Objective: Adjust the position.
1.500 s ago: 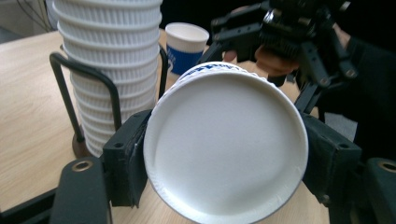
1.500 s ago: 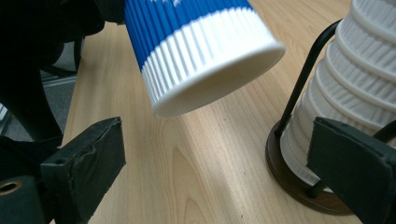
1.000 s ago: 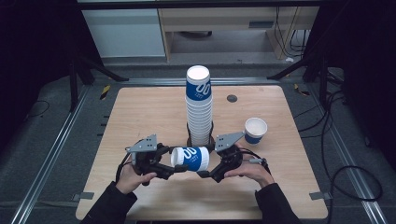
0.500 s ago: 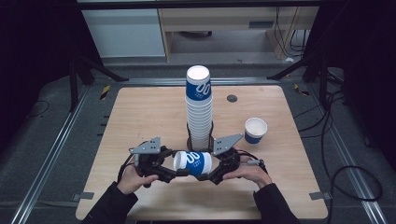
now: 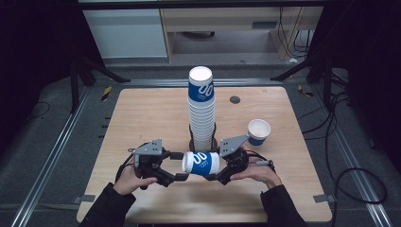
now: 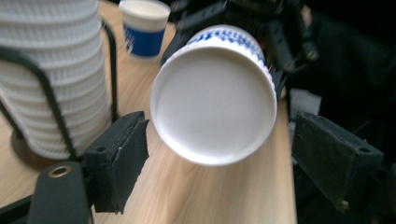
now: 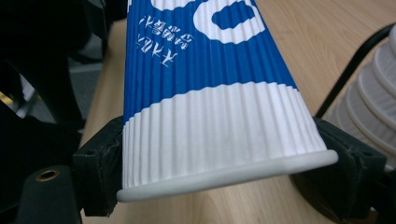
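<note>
A blue-and-white paper cup lies level in the air between my two grippers, above the table's near middle. My right gripper is shut on its wide rim end; in the right gripper view both pads press the ribbed cup just below the rim, the jaws having just been closing. My left gripper stands open at the cup's base end, its jaws having just been opening. In the left gripper view the white cup base faces me, and both pads stand clear of it.
A tall stack of matching cups stands in a black wire holder just behind the grippers. One upright cup sits to the right on the wooden table. A small dark disc lies farther back.
The left jaws have spread off the cup's base end. The right jaws have closed onto the cup's rim end. The cup has shifted slightly right; both hands stay put.
</note>
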`<control>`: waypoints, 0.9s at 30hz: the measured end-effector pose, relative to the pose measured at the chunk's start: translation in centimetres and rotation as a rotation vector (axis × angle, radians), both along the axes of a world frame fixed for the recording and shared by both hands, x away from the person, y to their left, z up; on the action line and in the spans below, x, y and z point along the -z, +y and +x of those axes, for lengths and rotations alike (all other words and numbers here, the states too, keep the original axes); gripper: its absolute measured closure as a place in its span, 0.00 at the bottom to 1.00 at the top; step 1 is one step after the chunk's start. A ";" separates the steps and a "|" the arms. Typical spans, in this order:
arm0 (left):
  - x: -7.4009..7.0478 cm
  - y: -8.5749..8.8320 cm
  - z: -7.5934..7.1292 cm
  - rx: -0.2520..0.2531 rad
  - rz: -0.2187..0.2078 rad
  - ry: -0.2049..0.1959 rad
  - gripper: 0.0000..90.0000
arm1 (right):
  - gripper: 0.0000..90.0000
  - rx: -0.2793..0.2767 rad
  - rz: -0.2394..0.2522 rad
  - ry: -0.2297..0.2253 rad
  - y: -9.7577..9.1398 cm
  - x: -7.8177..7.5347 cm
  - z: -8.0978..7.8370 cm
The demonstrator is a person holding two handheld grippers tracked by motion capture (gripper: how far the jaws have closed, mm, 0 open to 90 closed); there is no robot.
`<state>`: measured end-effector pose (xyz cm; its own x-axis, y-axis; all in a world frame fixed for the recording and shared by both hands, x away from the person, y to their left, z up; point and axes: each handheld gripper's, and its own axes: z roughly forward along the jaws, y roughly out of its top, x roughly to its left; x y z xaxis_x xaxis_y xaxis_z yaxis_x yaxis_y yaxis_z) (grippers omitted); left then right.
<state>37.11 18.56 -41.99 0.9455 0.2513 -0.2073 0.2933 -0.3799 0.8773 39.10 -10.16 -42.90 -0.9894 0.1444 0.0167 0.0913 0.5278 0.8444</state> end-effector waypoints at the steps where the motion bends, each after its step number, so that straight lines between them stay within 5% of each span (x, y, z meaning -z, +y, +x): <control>1: 0.2 -0.1 0.1 0.001 0.024 0.001 0.19 | 0.18 0.004 -0.015 -0.005 0.0 0.1 0.0; 5: 1.0 -0.7 0.1 0.001 0.114 -0.006 0.18 | 0.18 -0.002 -0.103 -0.017 0.7 0.9 -0.1; 11: 1.8 -1.6 0.0 0.022 0.184 -0.008 0.19 | 0.18 -0.034 -0.158 -0.016 2.1 1.7 -0.5; 20: 2.4 -2.5 -0.2 0.042 0.249 -0.016 0.23 | 0.18 -0.062 -0.191 -0.023 3.3 2.1 -0.9; 27: 2.5 -2.7 -0.3 0.055 0.259 -0.019 0.26 | 0.18 -0.069 -0.208 -0.031 3.5 2.3 -0.9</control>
<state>36.79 15.90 -44.53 0.9621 0.2422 -0.1250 0.2508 -0.6075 0.7537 38.15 -6.62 -45.16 -0.9966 0.0731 -0.0372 0.0242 0.6948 0.7188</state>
